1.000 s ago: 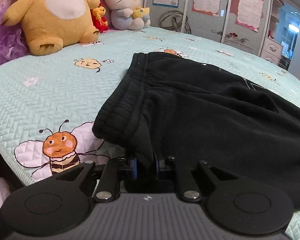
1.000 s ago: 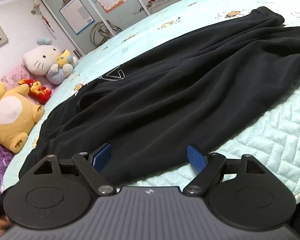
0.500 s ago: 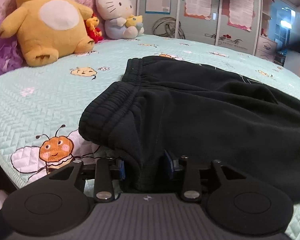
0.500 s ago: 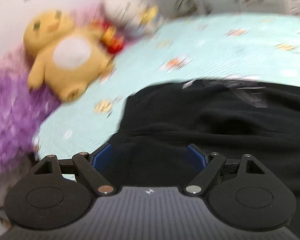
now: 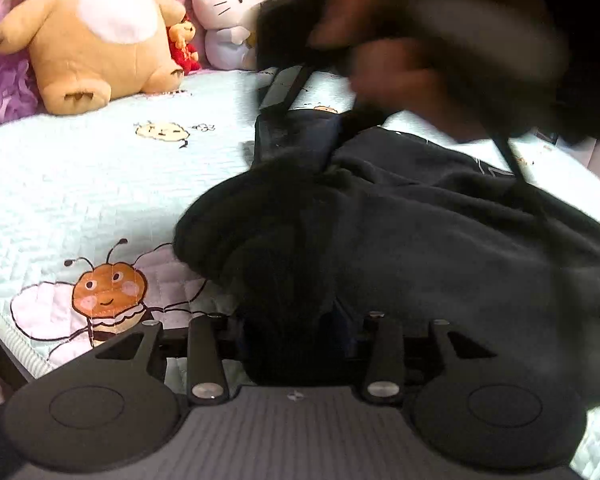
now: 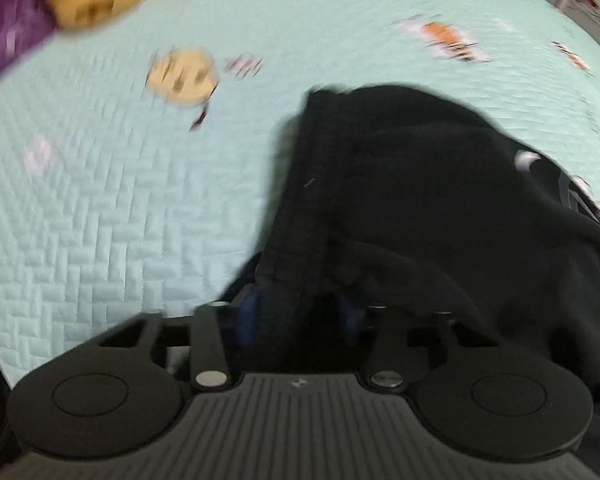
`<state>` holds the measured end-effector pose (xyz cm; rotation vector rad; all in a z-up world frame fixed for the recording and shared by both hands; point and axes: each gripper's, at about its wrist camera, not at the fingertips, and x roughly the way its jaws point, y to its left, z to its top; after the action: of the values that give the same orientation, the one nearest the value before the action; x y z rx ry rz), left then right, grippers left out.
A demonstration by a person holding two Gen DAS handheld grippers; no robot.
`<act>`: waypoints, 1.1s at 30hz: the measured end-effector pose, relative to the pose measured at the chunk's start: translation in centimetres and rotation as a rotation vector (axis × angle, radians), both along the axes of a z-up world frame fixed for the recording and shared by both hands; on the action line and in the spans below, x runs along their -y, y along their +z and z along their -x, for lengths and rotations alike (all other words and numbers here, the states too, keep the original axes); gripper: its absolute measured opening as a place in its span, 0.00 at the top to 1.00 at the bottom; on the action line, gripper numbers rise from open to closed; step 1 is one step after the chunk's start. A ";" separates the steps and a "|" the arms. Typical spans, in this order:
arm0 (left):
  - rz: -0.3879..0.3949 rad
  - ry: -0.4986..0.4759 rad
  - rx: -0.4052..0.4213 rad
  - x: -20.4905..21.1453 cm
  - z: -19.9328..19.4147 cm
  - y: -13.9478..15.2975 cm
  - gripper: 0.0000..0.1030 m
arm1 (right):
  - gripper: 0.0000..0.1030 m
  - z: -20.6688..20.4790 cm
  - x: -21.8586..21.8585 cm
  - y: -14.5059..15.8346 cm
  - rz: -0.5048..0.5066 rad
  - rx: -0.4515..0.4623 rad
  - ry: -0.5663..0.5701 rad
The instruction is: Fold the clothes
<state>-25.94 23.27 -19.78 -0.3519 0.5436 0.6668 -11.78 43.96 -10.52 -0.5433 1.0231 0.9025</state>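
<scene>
Black trousers (image 5: pixel 440 232) lie on the mint bee-print bed cover (image 5: pixel 100 184). My left gripper (image 5: pixel 296 320) sits at the near corner of the waistband, jaws opening, with a bunch of the cloth still between them. In the left wrist view, blurred, a person's hand (image 5: pixel 380 40) brings my right gripper (image 5: pixel 300 136) down on the far end of the waistband. In the right wrist view the right gripper (image 6: pixel 298 312) has its jaws closing on a fold of the trousers (image 6: pixel 420 200), with cloth filling the gap between the blue pads.
A yellow plush bear (image 5: pixel 96 32), a small red plush (image 5: pixel 184 44) and a white cat plush (image 5: pixel 228 20) sit at the head of the bed beside a purple pillow (image 5: pixel 0 80). The bed's edge runs just left of the left gripper.
My left jaws have spread apart around the waistband corner. The right gripper has swung across from the trouser legs to the waistband and narrowed onto the cloth.
</scene>
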 end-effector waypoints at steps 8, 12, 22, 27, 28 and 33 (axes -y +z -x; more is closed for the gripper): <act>0.008 -0.006 0.015 0.2 0.1 0.3 0.50 | 0.86 -2.7 7.1 1.5 -0.140 -0.053 -0.137; 0.046 0.035 0.041 -0.4 0.6 0.3 0.47 | 0.87 -3.1 7.7 1.1 -0.180 -0.073 -0.175; 0.056 0.045 0.040 -0.1 0.2 0.0 0.46 | 0.71 -3.5 10.4 1.9 -0.267 -0.102 -0.142; 0.048 0.039 0.036 -0.1 0.3 -0.1 0.46 | 0.64 -2.8 7.5 2.9 -0.268 -0.034 -0.089; 0.047 0.040 0.035 -0.1 0.3 -0.1 0.46 | 0.62 -2.5 6.8 3.3 -0.273 -0.025 -0.074; 0.043 0.041 0.031 -0.2 0.1 -0.2 0.45 | 0.40 -0.8 2.6 4.2 -0.242 0.059 0.013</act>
<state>-26.03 23.48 -19.96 -0.4142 0.5226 0.6886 -10.93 41.37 -6.35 -0.3710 0.8437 0.9998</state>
